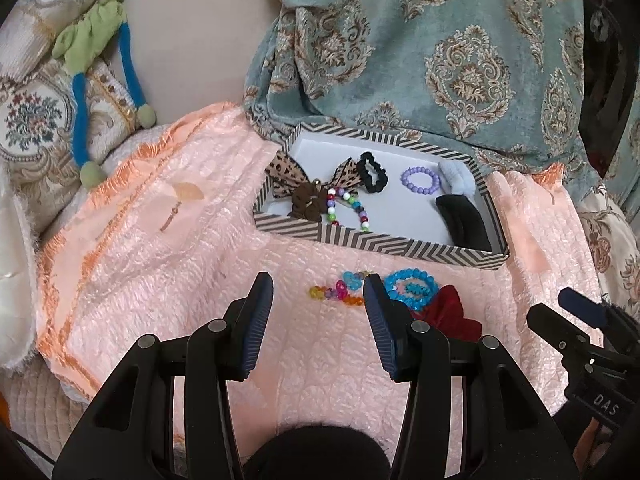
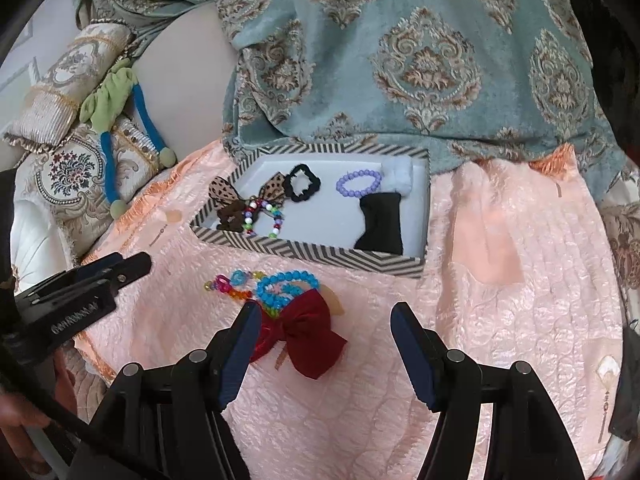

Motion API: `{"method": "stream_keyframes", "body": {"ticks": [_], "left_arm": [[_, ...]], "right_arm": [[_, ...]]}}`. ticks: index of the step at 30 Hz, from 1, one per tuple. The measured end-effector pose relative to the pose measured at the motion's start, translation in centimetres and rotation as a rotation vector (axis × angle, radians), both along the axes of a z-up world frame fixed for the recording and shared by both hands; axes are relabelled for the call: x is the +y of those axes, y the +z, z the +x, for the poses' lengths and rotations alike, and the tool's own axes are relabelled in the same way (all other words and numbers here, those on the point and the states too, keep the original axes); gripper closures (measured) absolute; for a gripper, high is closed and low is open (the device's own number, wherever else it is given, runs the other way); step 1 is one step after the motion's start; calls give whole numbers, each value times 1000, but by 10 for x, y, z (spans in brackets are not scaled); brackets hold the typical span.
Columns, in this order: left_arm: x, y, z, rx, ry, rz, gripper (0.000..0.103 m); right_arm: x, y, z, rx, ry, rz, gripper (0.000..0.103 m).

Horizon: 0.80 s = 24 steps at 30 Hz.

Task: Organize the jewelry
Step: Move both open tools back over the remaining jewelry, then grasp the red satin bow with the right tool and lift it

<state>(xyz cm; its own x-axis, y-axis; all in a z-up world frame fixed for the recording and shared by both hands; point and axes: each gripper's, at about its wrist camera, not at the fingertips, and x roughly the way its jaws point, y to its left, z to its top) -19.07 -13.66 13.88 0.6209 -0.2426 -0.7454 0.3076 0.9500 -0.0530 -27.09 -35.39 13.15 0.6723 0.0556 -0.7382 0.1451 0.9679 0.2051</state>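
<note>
A striped box (image 1: pixel 384 242) (image 2: pixel 320 258) sits on a pink quilt and holds a leopard bow (image 1: pixel 288 174), a black scrunchie (image 1: pixel 372 172), a purple bead bracelet (image 1: pixel 420 180), a multicolour bead bracelet (image 1: pixel 348 210) and a black cloth piece (image 2: pixel 382 224). In front of the box lie a blue bead bracelet (image 1: pixel 410 286) (image 2: pixel 286 288), a string of coloured beads (image 1: pixel 336 292) (image 2: pixel 228 286) and a red bow (image 2: pixel 300 330) (image 1: pixel 450 314). My left gripper (image 1: pixel 318 284) is open, just short of the coloured beads. My right gripper (image 2: pixel 324 314) is open over the red bow.
The pink quilt (image 1: pixel 180 240) (image 2: pixel 500 280) covers the surface. A teal patterned fabric (image 1: pixel 420 48) hangs behind the box. Embroidered cushions (image 1: pixel 36 124) and a green and blue soft toy (image 1: pixel 100 80) lie at the left. The right gripper shows at the left wrist view's right edge (image 1: pixel 584 312).
</note>
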Motion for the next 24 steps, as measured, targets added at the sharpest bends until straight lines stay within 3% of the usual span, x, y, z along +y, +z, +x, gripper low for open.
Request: {"method": "stream_keyframes", "body": {"ticks": [13,14,15,18,20,24], "left_arm": [[19,-41,33,169,55,-54,56],[20,-44,34,180,58,-60,56],[21,-46,36,186,60,-61,56],[24,-52,40,197,75,-53,56],[28,-55,44,205,87,-53,56],[33,-60,51,221,107,-72,56]], "right_arm": [[-4,-75,36,125,69,137,42],[-3,-81,39,135,78,142,46],[-1,-85,41,138,83,142,66],[0,-87,38,122,93,112,95],[-9,-81,33,114,86,128,97],[-37,-69,18,117,15,55,97]]}}
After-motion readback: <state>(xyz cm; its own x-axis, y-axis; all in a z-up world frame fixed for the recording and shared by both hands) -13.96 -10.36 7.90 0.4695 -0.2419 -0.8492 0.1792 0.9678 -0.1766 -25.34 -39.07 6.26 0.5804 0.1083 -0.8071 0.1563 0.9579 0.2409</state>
